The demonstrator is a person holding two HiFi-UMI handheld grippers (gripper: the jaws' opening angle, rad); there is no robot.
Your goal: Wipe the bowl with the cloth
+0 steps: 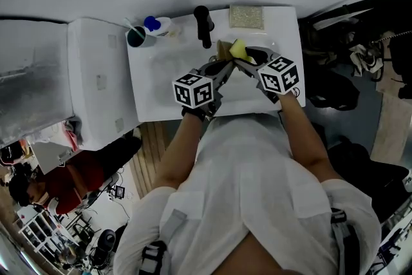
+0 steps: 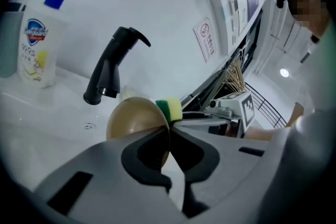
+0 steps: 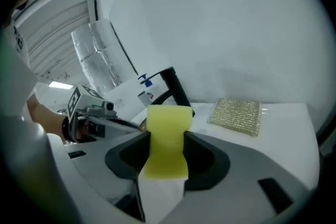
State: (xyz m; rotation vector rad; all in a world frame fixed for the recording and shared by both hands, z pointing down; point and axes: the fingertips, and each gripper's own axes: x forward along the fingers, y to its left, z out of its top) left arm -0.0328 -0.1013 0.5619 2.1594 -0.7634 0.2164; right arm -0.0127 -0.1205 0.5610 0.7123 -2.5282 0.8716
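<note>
Bowl point(image 2: 134, 120), one, rim pinched by left gripper point(image 2: 169, 136); one yellow sponge point(image 3: 168, 118) clamped in right gripper point(image 3: 167, 138), near sink's point(image 1: 154, 77) far edge.

Reaches forward with both arms, left forearm point(image 1: 183, 145) and right forearm point(image 1: 306, 138) bare and angled inward, so the two tools come together in front of the chest. Keeps the left gripper point(image 2: 169, 136) tilted a little downward, jaws closed right up on the thin rim of the bowl point(image 2: 131, 120). Keeps the right gripper point(image 3: 167, 152) tilted down likewise, jaws set well apart and clamped on the sides of the sponge point(image 3: 168, 120). Brings the gripper tips almost together, left cube point(image 1: 193, 90) and right cube point(image 1: 279, 75) facing up.
</note>
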